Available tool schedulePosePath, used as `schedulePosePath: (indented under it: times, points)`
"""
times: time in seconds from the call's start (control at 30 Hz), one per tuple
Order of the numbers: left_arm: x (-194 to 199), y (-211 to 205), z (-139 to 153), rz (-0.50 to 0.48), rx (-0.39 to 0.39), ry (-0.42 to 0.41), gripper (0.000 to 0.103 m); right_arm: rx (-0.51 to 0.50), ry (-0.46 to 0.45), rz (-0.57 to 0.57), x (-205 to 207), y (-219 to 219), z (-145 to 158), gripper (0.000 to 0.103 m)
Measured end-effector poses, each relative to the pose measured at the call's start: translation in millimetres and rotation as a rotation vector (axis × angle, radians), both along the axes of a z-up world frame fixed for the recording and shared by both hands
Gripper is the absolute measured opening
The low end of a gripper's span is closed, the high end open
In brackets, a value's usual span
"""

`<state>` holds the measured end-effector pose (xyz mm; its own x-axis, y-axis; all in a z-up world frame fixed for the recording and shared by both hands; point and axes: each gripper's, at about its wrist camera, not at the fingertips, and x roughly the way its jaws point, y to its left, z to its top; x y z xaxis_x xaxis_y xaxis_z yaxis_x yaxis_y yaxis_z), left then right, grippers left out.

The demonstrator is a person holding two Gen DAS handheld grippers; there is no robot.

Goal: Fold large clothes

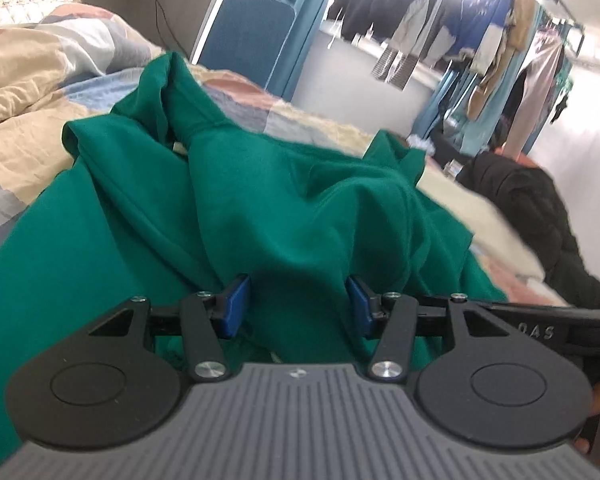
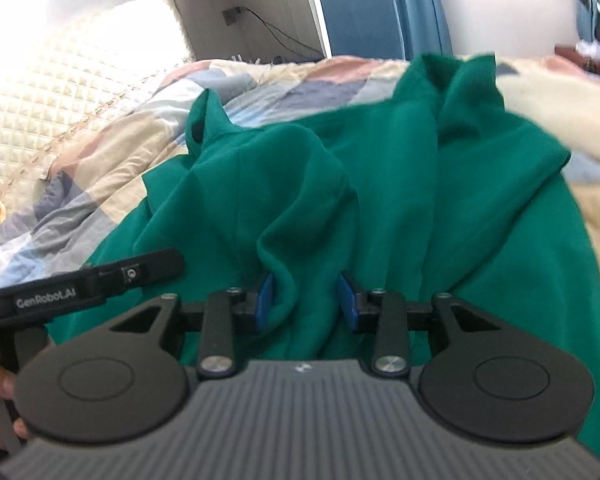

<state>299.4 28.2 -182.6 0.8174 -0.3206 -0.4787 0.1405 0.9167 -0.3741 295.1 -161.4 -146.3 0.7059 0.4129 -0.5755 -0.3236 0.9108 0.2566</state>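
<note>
Green garment (image 1: 260, 200) lies rumpled on the bed's patchwork quilt (image 1: 32, 92). The left gripper (image 1: 298, 304) stands partly open over the cloth, gripping nothing. The right gripper (image 2: 306, 300) stands narrowly open, a fold rising between its pads (image 2: 265, 300) unclamped.

you see a green garment (image 1: 260, 200) of soft matt cloth, smooth and heavily creased, lying on a quilted patchwork bedspread (image 1: 28, 92) of matt fabric. your left gripper (image 1: 298, 304) has matt black plastic arms, blue pads (image 1: 234, 306), shiny metal screws and a ribbed grey base. the headboard (image 2: 40, 112) looks padded, cream, with a faint sheen.
</note>
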Motion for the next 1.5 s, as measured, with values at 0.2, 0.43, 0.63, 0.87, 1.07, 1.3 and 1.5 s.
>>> schedulePosePath:
  times: [0.2,0.43,0.63,0.87,1.07,1.3,1.5]
  points:
    - [17.6,2.0,-14.9,0.006,-0.023,0.084,0.058,0.005,0.065,0.013,13.7,1.2,-17.1,0.039]
    - [11.9,7.5,-7.7,0.02,-0.054,0.049,0.058,0.016,0.066,-0.001,14.5,0.0,-14.1,0.041]
    - [-9.4,15.0,12.7,0.033,-0.099,-0.061,0.058,0.036,-0.049,-0.037,-5.1,-3.1,16.1,0.041]
    - [-16.1,13.1,28.0,0.021,-0.091,-0.165,0.058,0.048,-0.19,-0.014,6.6,16.3,45.6,0.041]
    - [-0.9,8.5,16.9,0.007,-0.063,-0.107,0.058,0.014,-0.223,0.014,45.7,41.5,43.6,0.04]
    - [25.5,4.6,-4.3,-0.02,0.003,-0.021,0.057,-0.027,-0.044,0.064,77.1,43.5,-4.6,0.039]
    - [36.0,4.1,-14.2,-0.022,0.023,0.008,0.058,-0.057,0.012,0.078,80.0,47.0,-22.5,0.039]
